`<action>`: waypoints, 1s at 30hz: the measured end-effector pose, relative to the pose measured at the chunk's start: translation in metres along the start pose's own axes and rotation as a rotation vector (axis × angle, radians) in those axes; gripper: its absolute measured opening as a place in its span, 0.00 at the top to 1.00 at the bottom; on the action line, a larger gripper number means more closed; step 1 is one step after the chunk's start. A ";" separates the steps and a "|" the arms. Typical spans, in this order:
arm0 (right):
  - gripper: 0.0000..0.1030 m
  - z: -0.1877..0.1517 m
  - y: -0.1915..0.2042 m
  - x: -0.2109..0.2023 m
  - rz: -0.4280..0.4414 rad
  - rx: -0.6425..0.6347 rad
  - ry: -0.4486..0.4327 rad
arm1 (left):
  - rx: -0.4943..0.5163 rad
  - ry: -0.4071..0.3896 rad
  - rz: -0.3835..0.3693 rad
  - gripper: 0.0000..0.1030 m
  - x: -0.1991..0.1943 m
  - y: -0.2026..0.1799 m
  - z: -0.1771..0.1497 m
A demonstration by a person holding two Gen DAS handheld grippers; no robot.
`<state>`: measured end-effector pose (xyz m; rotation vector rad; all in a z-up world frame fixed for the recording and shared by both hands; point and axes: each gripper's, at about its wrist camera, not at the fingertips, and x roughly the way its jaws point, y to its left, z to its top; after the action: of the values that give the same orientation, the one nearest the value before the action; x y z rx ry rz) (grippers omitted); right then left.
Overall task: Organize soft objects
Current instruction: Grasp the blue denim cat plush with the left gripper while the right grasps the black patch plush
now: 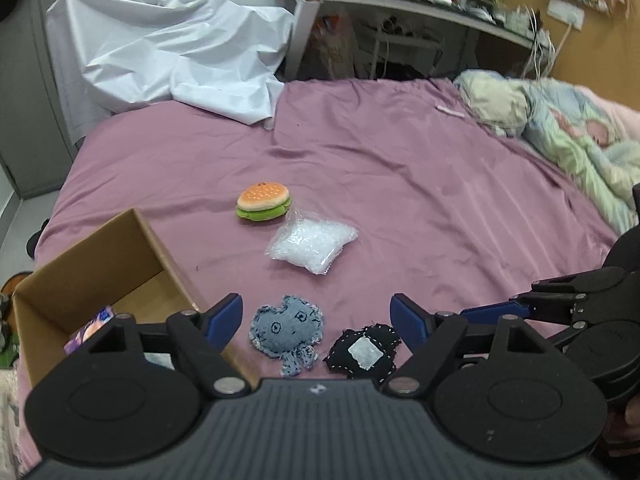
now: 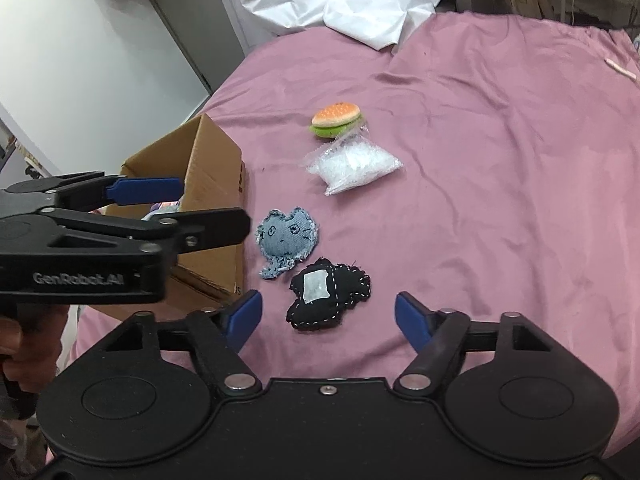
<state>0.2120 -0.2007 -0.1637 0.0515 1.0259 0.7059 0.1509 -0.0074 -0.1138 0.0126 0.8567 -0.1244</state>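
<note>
Left wrist view: four soft items left on bed (image 1: 400,168): burger (image 1: 263,202), bag (image 1: 313,245), denim toy (image 1: 287,331), black toy (image 1: 363,354). Box (image 1: 100,264) at 9 o'clock partly filled. Left gripper (image 1: 316,322) and right gripper (image 2: 328,318) spread wide, nothing held.

A bed with a mauve sheet (image 1: 400,168) fills most of the scene. At its far left lies a crumpled white cloth (image 1: 168,52); on the right, a pastel patterned quilt (image 1: 560,128) is bunched up. Beyond the bed stands a white desk (image 1: 400,4) crowded with clutter, with a brown pinboard wall (image 1: 592,40) to its right. A grey cabinet (image 1: 24,80) rises at far left.
</note>
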 end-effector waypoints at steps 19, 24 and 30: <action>0.64 0.004 -0.028 0.060 0.080 0.222 0.108 | 0.205 0.194 -0.013 0.44 0.062 -0.005 0.020; 0.80 0.004 -0.038 0.067 0.103 0.279 0.109 | 0.228 0.250 -0.010 0.48 0.079 -0.004 0.025; 1.00 0.003 -0.059 0.063 0.080 0.346 0.092 | 0.273 0.320 -0.011 0.48 0.095 -0.009 0.027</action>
<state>0.2649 -0.2104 -0.2311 0.3644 1.2316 0.6010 0.2316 -0.0278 -0.1674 0.2905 1.1539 -0.2534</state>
